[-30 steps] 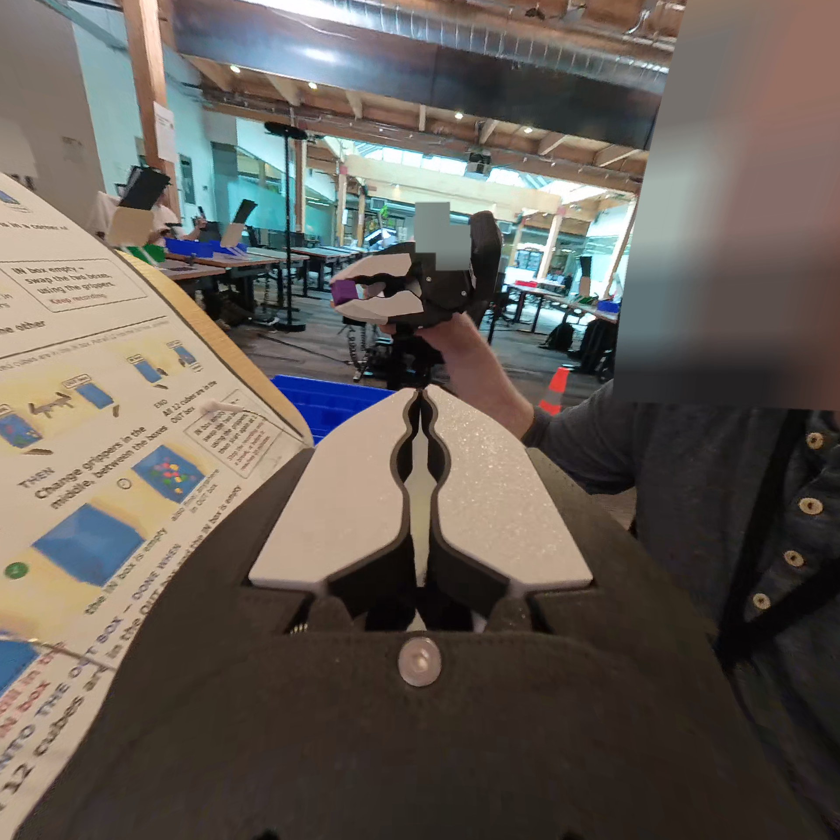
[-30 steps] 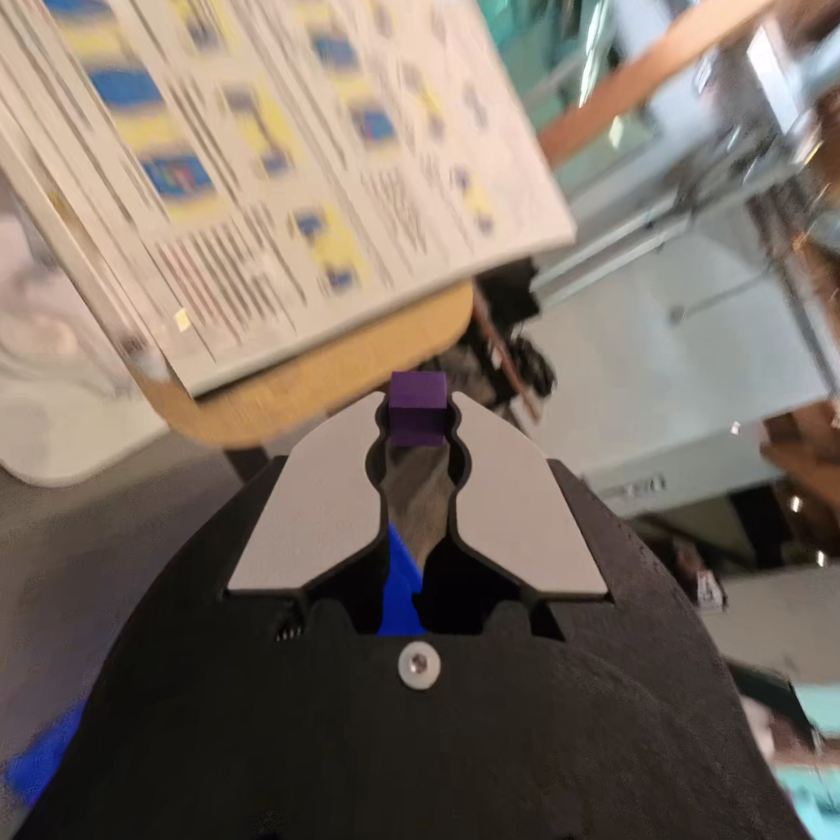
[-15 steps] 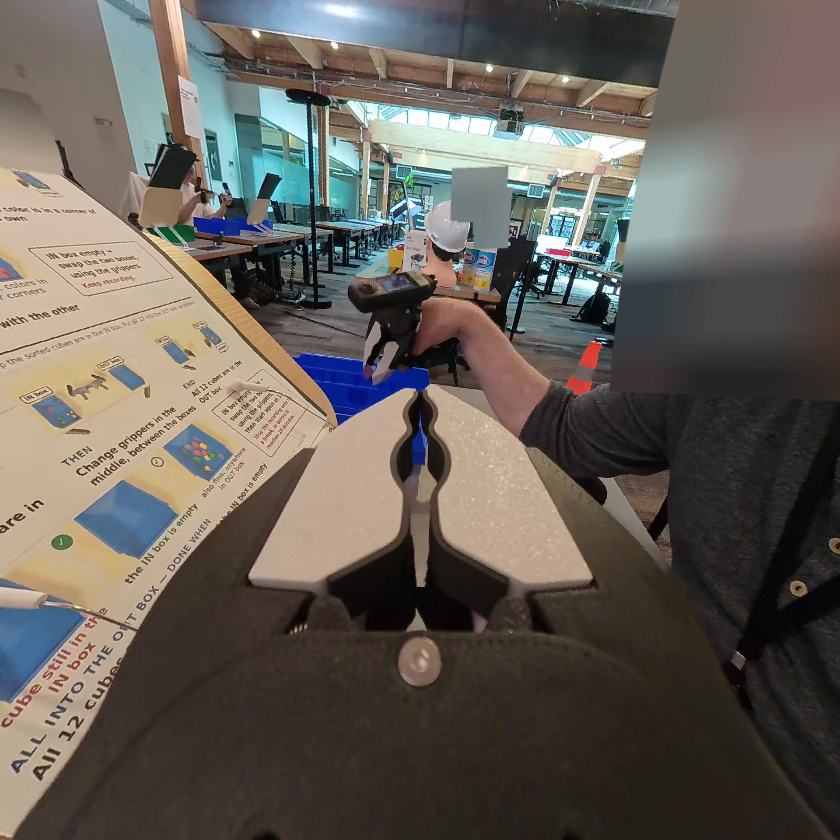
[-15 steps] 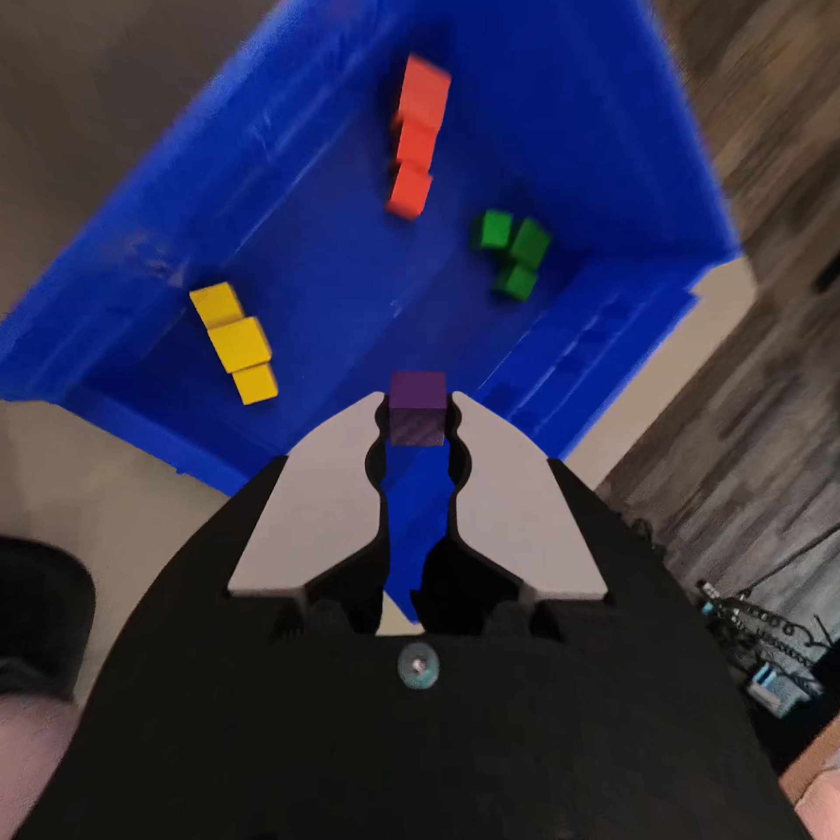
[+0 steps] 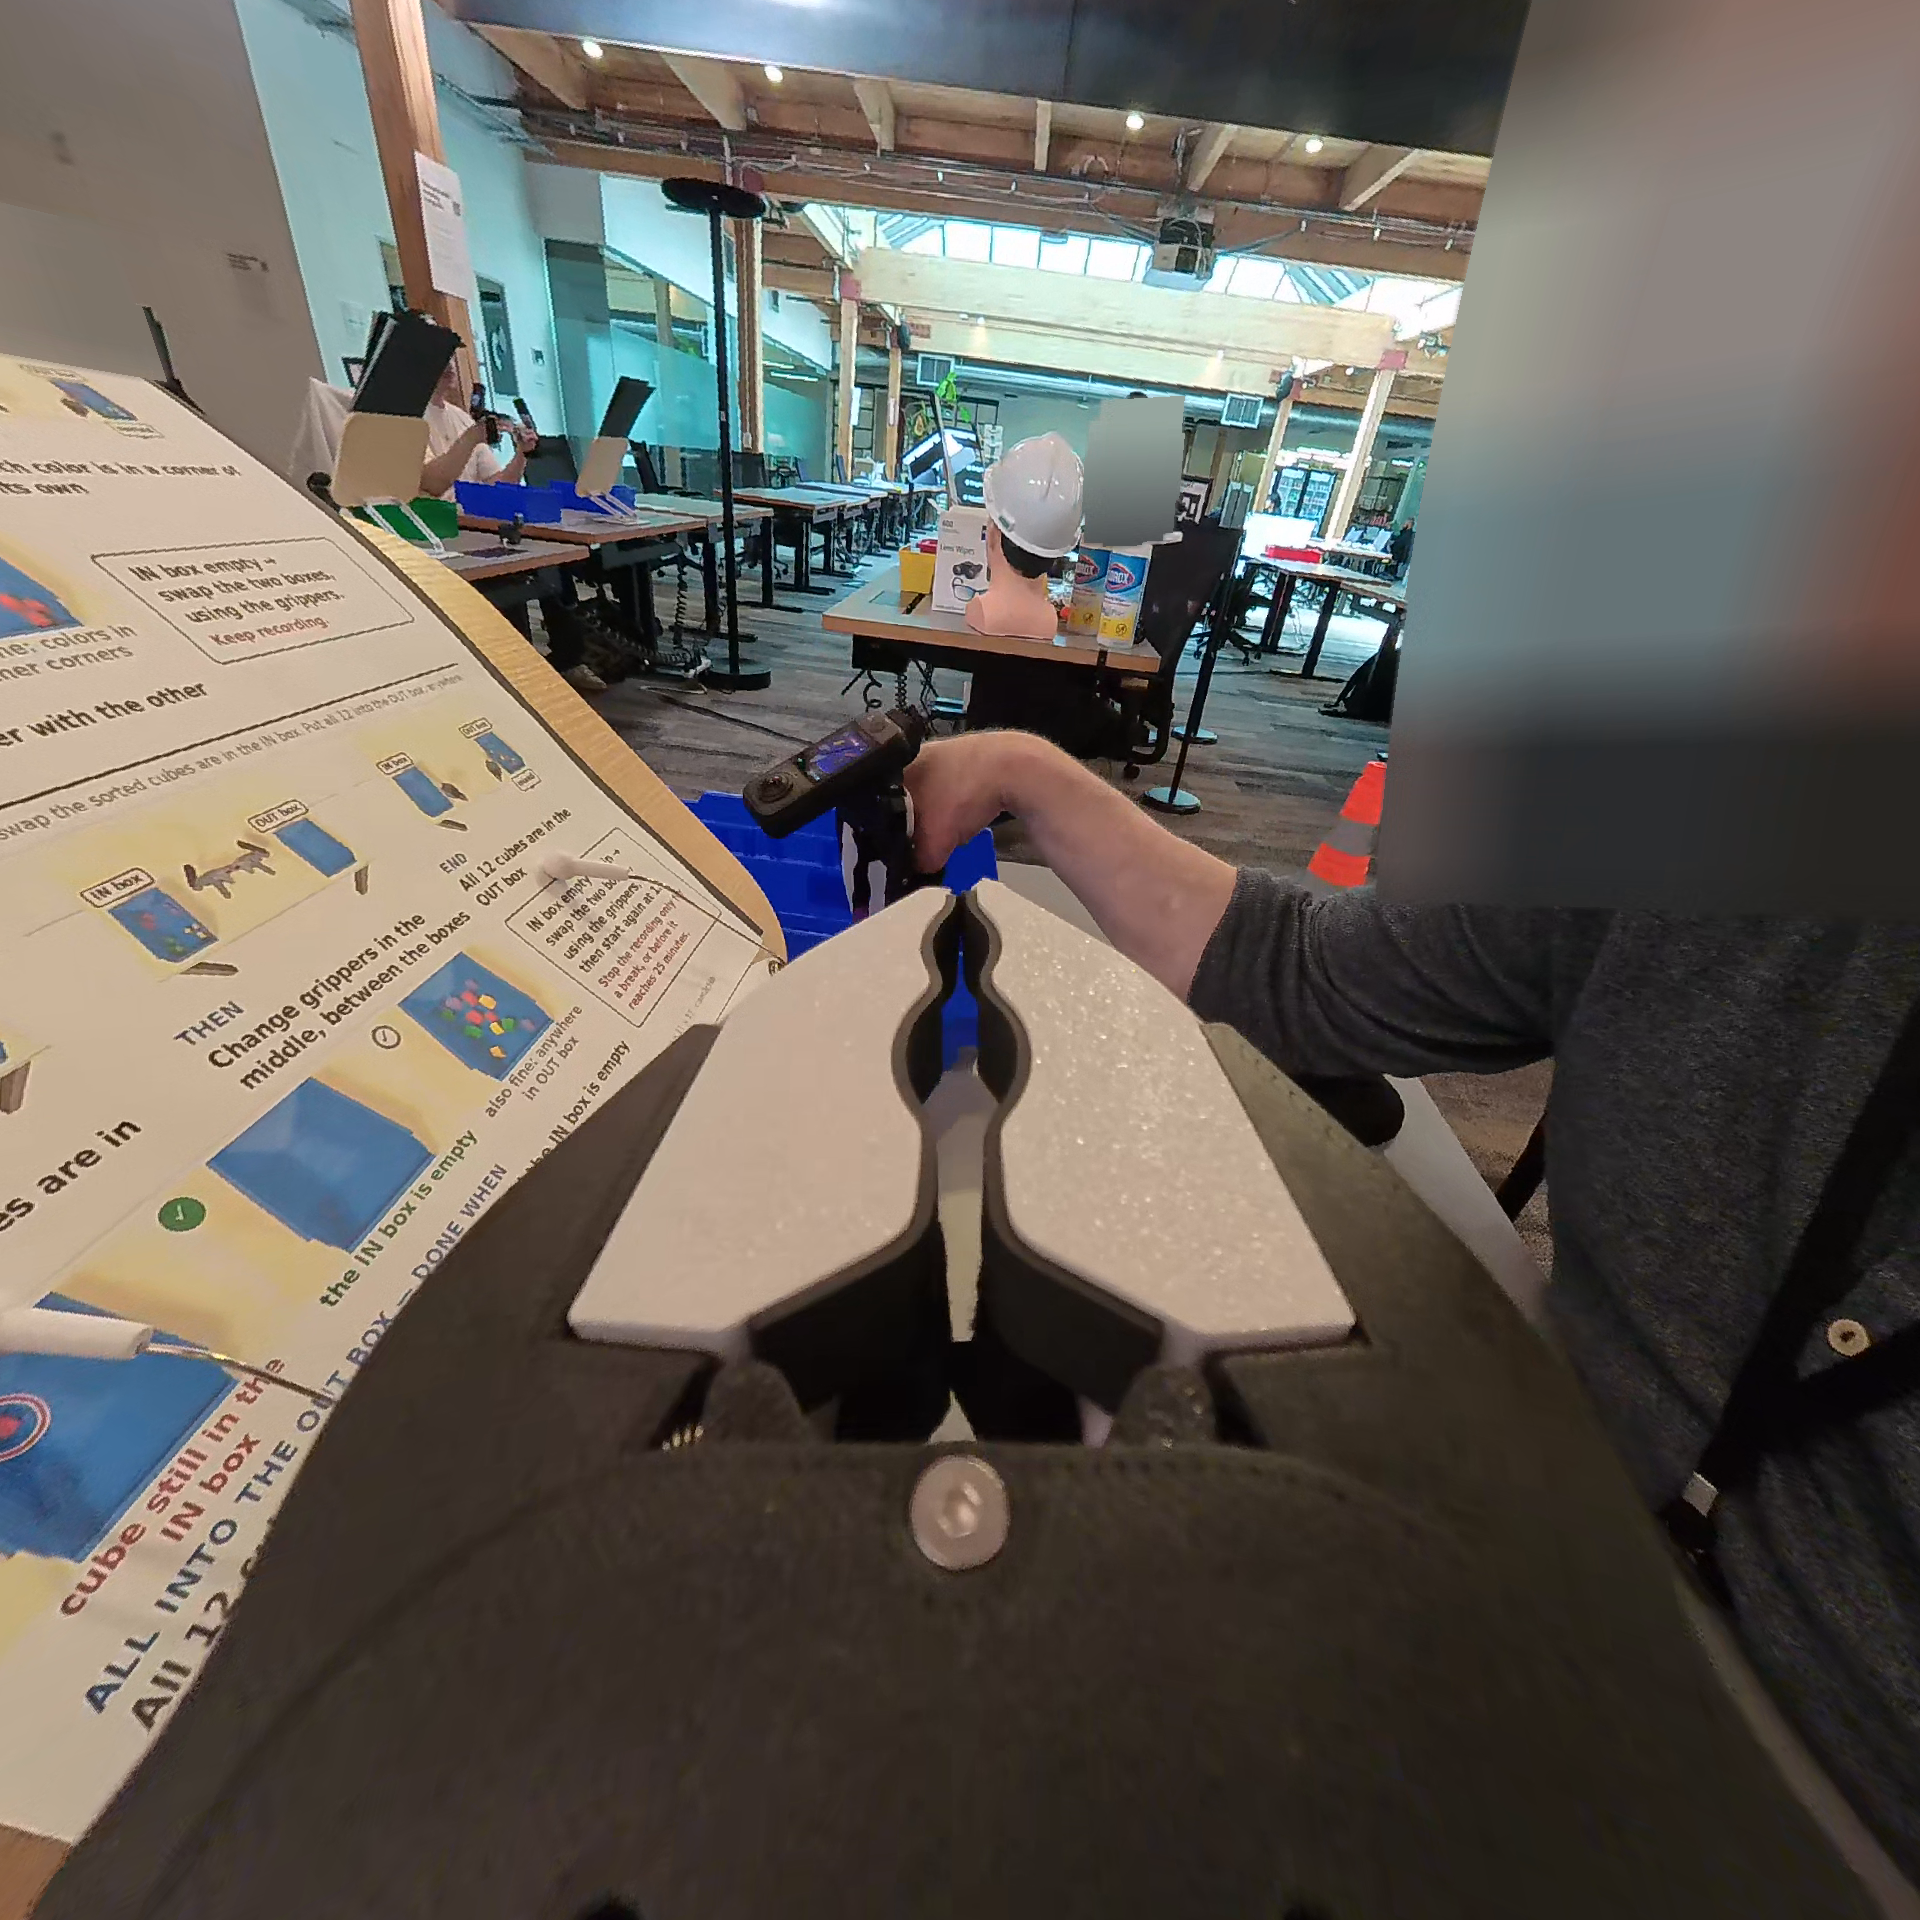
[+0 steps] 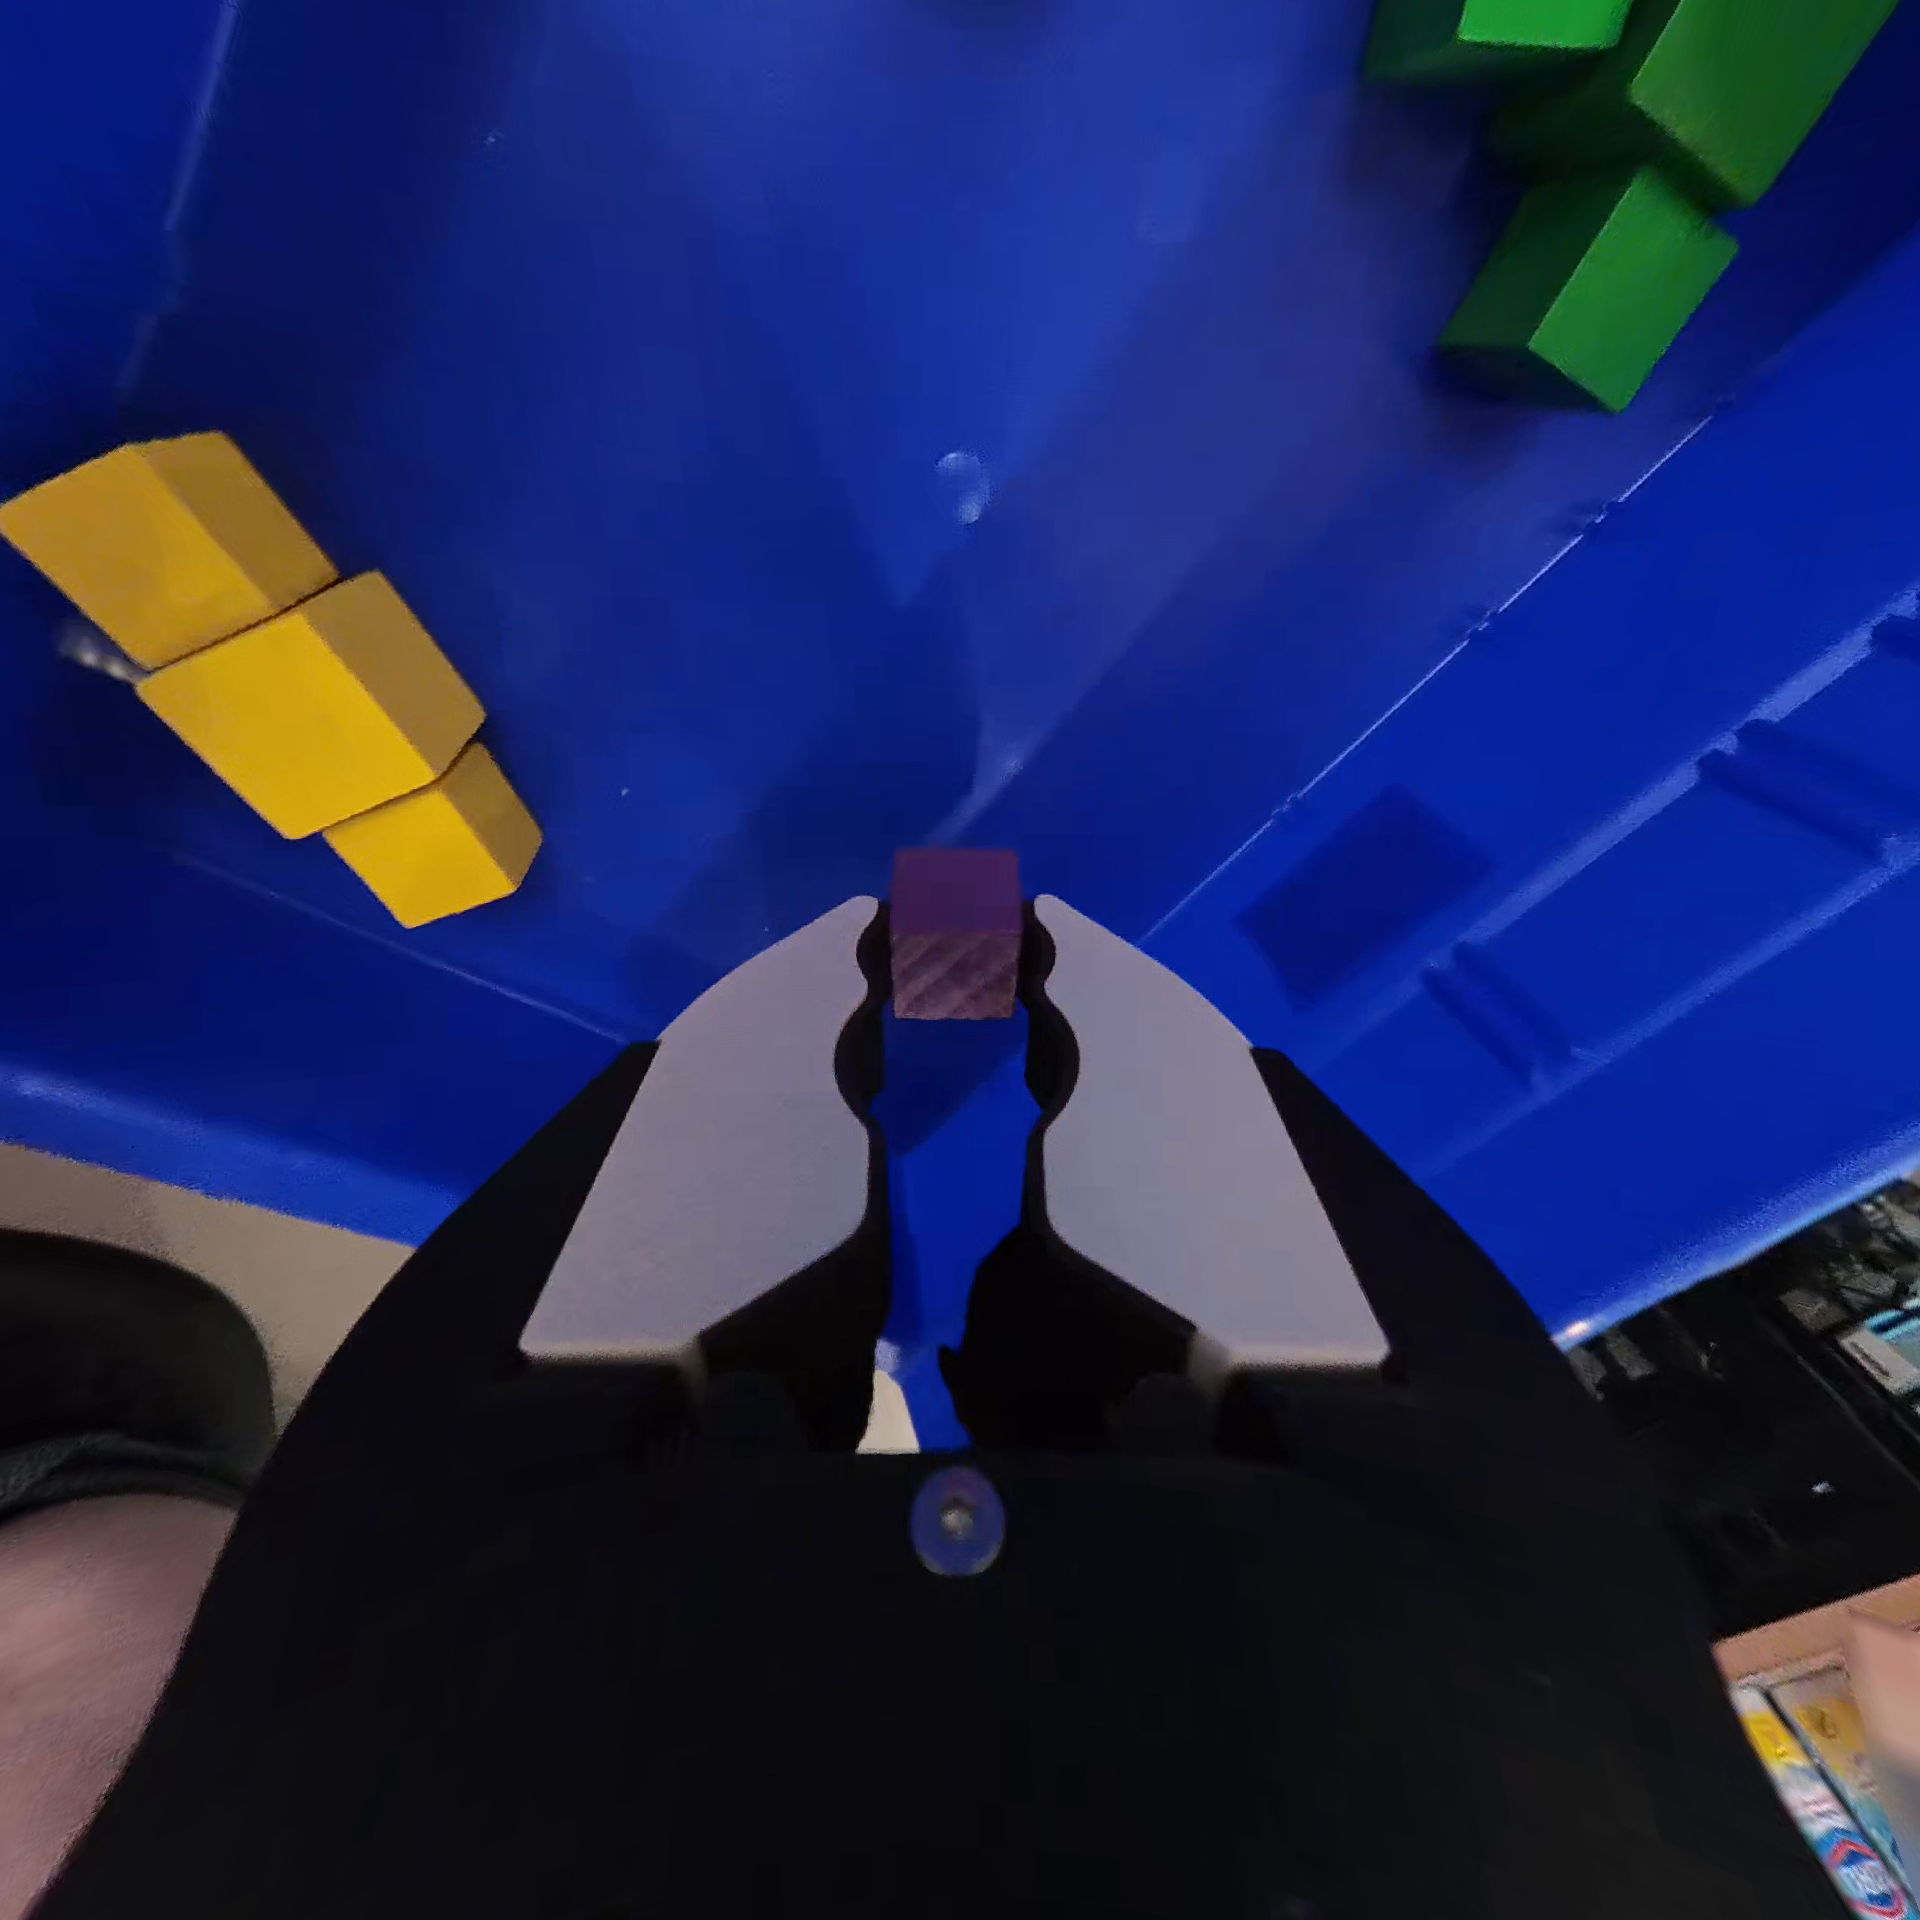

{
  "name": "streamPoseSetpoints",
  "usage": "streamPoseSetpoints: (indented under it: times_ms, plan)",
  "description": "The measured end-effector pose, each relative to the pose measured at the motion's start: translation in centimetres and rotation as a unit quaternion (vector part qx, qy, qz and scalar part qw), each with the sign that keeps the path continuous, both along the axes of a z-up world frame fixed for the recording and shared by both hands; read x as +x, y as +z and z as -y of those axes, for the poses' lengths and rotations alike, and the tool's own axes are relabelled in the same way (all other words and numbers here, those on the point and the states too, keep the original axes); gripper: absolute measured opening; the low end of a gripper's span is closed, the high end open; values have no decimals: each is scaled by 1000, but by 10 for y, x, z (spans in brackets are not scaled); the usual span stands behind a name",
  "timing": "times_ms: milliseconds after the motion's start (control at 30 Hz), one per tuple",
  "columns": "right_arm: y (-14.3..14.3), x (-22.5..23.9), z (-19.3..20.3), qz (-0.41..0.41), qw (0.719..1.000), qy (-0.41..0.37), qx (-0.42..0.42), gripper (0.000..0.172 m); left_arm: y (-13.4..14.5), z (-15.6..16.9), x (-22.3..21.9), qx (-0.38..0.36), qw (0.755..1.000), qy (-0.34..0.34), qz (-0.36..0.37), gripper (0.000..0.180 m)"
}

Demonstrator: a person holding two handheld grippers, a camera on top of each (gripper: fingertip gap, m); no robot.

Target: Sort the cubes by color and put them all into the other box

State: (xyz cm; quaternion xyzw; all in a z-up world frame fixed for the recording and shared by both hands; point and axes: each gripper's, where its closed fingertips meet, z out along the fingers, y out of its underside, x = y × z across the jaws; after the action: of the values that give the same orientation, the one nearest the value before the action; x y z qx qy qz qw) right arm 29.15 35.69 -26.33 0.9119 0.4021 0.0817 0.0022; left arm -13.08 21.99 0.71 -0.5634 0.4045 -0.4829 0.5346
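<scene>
The right hand-held gripper [image 6: 956, 935] gripped a purple cube [image 6: 954, 930] at its fingertips, both pads pressed against the cube's sides, at the centre of the right wrist view, above the floor of the blue box [image 6: 727, 312]. Three yellow cubes [image 6: 281, 675] lay touching in a row at the left of that frame, and green cubes [image 6: 1600, 208] clustered at the upper right. In the left wrist view, the left hand-held gripper [image 5: 961, 914] was closed with nothing between its tips. An instruction sheet [image 5: 260, 883] filled the left of that frame.
</scene>
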Motion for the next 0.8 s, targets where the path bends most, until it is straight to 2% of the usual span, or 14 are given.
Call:
streamPoseSetpoints:
  times_ms: [267, 433, 567, 667, 733, 800]
  plan:
    - [-15, 0, -5, 7, 1000, -13, -11, 28, -3, -3, -1, -3, 1000, 2, -6, 0]
    - [-3, -1, -10, 6, 1000, -14, 16, 36, -2, -8, -14, 3, 1000, 24, -18, 0]
    - [26, -4, -21, -9, 996, -18, 81, 31, -1, -31, -58, 13, 992, 112, -52, 2]
    - [43, -8, -29, -19, 992, -14, 123, 30, -9, -58, -113, 15, 971, 217, -95, 8]
    - [47, -11, -33, -23, 990, -5, 137, 27, -29, -67, -145, -19, 957, 251, -146, 14]
    - [47, -16, -34, -32, 990, 1, 140, 26, -55, -82, -180, -58, 928, 304, -205, 22]
